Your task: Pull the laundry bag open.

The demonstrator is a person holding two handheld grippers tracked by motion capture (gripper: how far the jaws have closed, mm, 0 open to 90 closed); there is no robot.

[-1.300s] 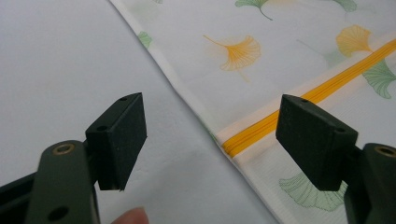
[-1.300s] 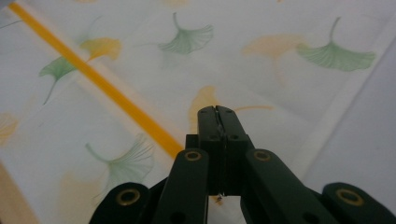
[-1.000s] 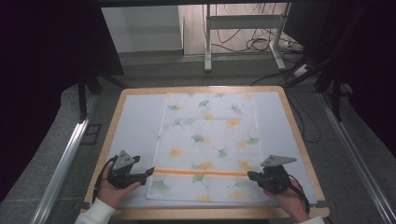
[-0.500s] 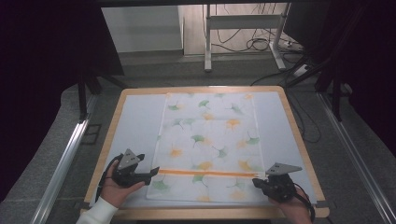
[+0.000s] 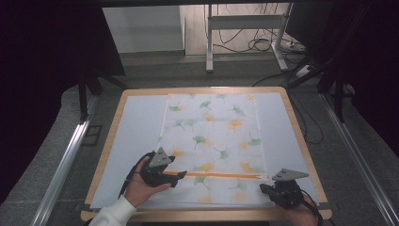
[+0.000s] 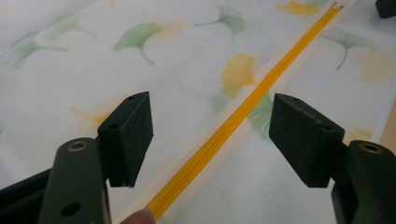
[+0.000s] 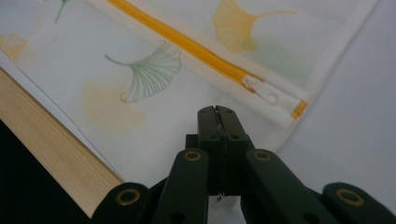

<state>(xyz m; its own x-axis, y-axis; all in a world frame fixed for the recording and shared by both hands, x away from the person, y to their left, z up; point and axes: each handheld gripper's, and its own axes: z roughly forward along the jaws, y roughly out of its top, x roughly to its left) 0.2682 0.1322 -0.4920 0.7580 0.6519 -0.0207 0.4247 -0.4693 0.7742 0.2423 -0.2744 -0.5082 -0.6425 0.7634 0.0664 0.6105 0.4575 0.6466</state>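
L tool [image 5: 181, 175] further along zipper [image 5: 221, 175], inward.

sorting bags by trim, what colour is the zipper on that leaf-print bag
Orange-yellow zipper, with a white pull tab; clearest in the left gripper view.

Right gripper [image 7: 218, 112], jaws together, apparently pinching the white ginkgo-printed mesh bag [image 7: 154, 70] near its white zipper pull [image 7: 266, 94].

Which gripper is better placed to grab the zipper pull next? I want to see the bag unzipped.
Right. The right gripper sits shut, just short of the white zipper pull; the left gripper hangs open over the orange zipper at the far end.
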